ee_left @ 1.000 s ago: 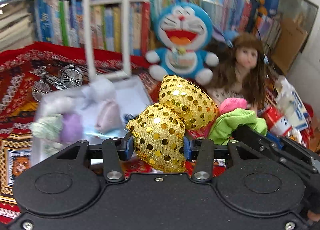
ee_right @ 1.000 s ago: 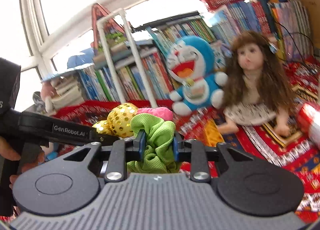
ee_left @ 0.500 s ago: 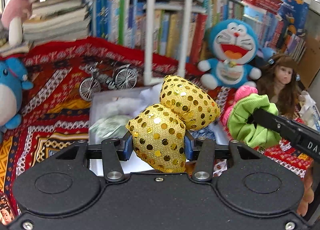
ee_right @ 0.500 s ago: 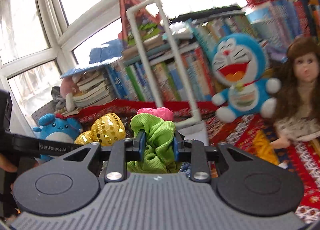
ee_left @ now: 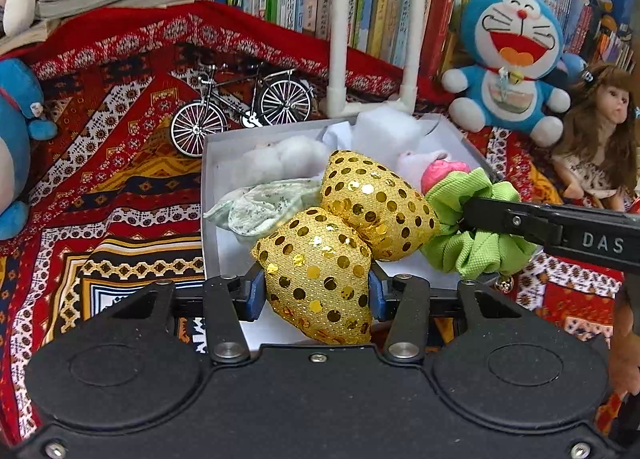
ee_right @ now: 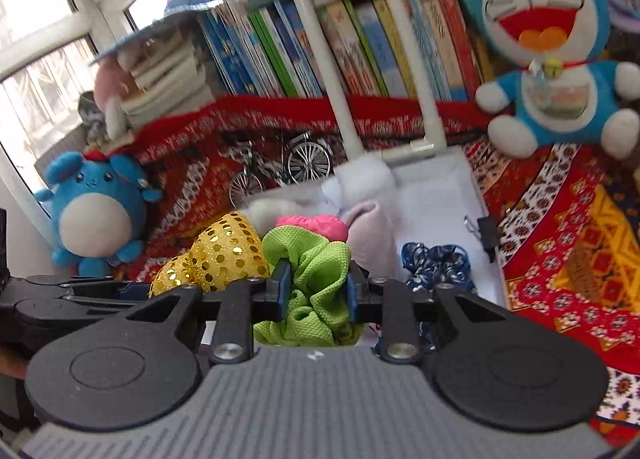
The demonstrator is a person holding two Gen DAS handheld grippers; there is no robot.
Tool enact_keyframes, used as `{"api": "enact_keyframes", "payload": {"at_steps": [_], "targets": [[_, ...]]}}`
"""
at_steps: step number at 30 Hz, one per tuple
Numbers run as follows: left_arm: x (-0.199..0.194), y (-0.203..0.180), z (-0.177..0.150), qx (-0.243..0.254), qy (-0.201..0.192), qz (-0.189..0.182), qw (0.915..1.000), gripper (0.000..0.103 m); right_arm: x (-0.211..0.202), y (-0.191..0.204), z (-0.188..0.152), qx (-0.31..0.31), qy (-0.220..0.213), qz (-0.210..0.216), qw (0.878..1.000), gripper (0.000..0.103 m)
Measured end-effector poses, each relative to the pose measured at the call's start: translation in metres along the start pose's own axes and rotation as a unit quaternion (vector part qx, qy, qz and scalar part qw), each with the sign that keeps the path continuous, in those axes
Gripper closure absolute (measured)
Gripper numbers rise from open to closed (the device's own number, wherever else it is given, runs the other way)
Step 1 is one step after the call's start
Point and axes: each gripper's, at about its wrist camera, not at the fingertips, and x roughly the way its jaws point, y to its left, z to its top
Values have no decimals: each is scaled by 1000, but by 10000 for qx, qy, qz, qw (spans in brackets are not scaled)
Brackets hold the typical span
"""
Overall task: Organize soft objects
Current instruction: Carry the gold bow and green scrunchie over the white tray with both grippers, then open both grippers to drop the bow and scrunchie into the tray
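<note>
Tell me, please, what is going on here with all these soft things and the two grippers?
A person is sorting soft items into a white box on a patterned cloth. The left gripper is clamped on a gold sequinned bow, and the right gripper is clamped on a green scrunchie. Both items hang over the box, neither yet let go. Inside already lie white fluffy pieces, a pale scrunchie and a blue patterned scrunchie.

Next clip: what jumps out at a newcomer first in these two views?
The gold sequined bow, clamped in the left tool over the white box. Beside it on the right, the right tool grips a green scrunchie. Behind the box sits a grinning blue cat plush against the books.
</note>
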Motion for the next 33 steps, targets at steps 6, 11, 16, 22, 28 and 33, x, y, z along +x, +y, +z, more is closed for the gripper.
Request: {"api": "enact_keyframes", "payload": {"at_steps": [6,11,16,22,28,33], "targets": [[23,2,-4,117,-110,70,9998,57,27,4,0,-92,101,-167,9998,71],[37,6,-2,93,-319,188,9993,56,40,4,5,-146,101,-272,9995,71],[49,6,-2,67,-468,362,9982,52,53,0,8,-106,85,-410,9991,70],[50,-1,-9,305,-514,467,9971,46,56,-3,0,-57,182,-436,9989,69],[46,-4,-14,215,-501,610,9966,37,48,2,-4,-218,172,-398,9988,58],[32,-4,-9,81,-591,569,9966,32,32,10,-1,-301,-8,-306,9991,41]]}}
